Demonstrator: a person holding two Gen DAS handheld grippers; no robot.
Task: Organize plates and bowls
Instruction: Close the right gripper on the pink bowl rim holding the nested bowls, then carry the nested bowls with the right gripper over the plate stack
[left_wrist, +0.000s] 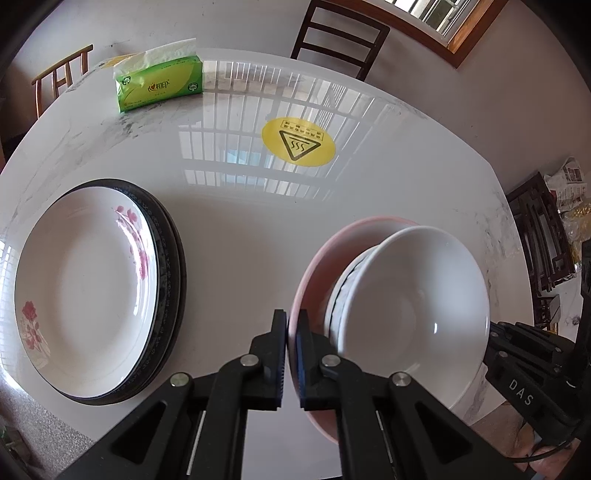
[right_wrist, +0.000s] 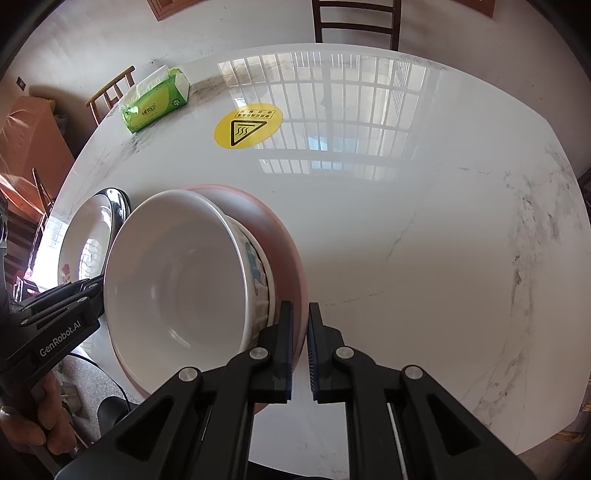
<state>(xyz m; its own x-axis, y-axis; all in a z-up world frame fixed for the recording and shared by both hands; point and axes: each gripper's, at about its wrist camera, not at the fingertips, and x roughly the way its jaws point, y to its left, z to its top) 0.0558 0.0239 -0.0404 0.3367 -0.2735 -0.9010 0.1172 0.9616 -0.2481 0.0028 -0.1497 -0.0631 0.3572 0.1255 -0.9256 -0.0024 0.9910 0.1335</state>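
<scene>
1. White marble tabletop (left_wrist: 369, 192) fills both views, glossy with window glare; a green tissue pack (left_wrist: 159, 86) sits at upper left and a yellow sticker (left_wrist: 298, 142) near centre.
2. At left in the left view, a floral plate (left_wrist: 85, 291) lies stacked on a dark-rimmed plate (left_wrist: 173, 280); that pile looks finished.
3. At lower right of that view, a white bowl (left_wrist: 413, 302) nests in a patterned bowl (left_wrist: 341, 291), both inside a pink dish (left_wrist: 314, 258).
4. The left claw (left_wrist: 292, 354) is narrow, clamped on the pink dish's rim; the right claw (right_wrist: 300, 350) grips the opposite rim likewise.
5. My judgement: sorting is mostly done, and what remains is to place this bowl stack, perhaps beside the plates.
6. Whether the dish rests on the tabletop or is lifted, I cannot tell; its underside is hidden, and the patterned bowl shows only as a sliver.
</scene>
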